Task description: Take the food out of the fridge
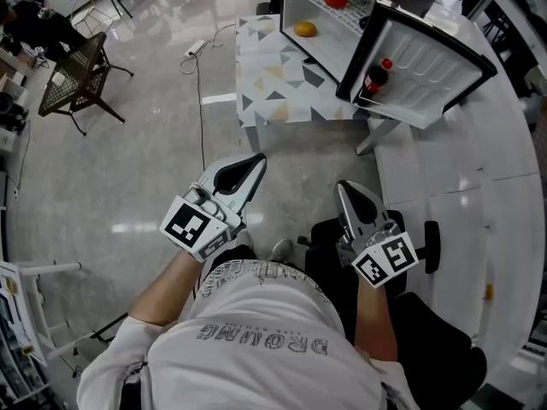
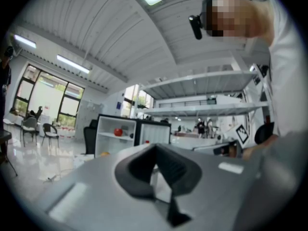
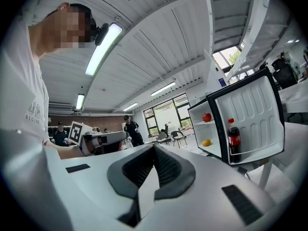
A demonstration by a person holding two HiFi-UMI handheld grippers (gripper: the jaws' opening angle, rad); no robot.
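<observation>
Gleaming grey floor (image 1: 128,169), patterned table (image 1: 273,84), open fridge (image 1: 342,45)

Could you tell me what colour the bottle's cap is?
Red cap, clearest in the right gripper view.

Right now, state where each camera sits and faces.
Head view: on the person's head, steeply down at floor and open fridge; shirt, forearms, left gripper, right gripper show.
Left gripper view: on the left gripper, level along its shut jaws toward the fridge; torso at right.
Right gripper view: on the right gripper, along its shut jaws; torso at left.
Shared: both gripper views catch the fridge and the other gripper.
</observation>
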